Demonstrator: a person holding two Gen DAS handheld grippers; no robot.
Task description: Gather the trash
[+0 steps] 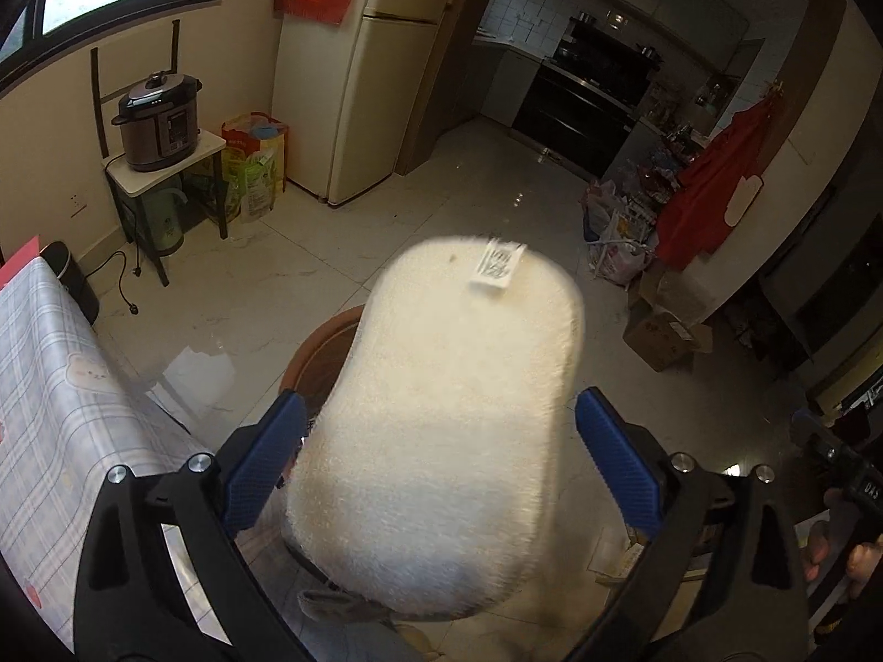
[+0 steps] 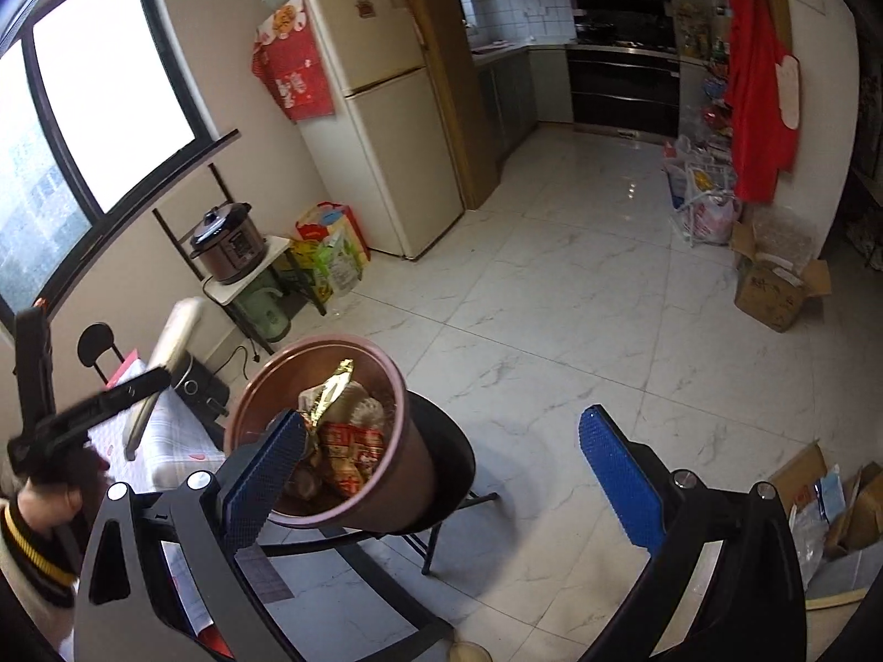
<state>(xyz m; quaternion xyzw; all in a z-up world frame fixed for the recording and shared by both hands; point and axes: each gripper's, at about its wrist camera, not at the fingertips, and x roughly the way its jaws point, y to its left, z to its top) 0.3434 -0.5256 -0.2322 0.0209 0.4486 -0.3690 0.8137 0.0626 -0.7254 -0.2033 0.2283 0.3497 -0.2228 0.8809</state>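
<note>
Insole (image 1: 441, 430) sits between left claw (image 1: 441, 458) fingers above bin (image 2: 325, 430).

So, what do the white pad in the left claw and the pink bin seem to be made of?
White pad: probably foam or sponge-like fibre; matte, fuzzy surface, rounded ends, small printed label. Pink bin: likely plastic; smooth, slightly glossy wall and rim.

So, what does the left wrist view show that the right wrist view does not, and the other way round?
Only the left wrist: the broad face of the white pad with its printed label, gripped in the left gripper. Only the right wrist: the wrappers inside the brown bin, and the open, empty right gripper. Both: the bin, the fridge, the pressure cooker.
</note>
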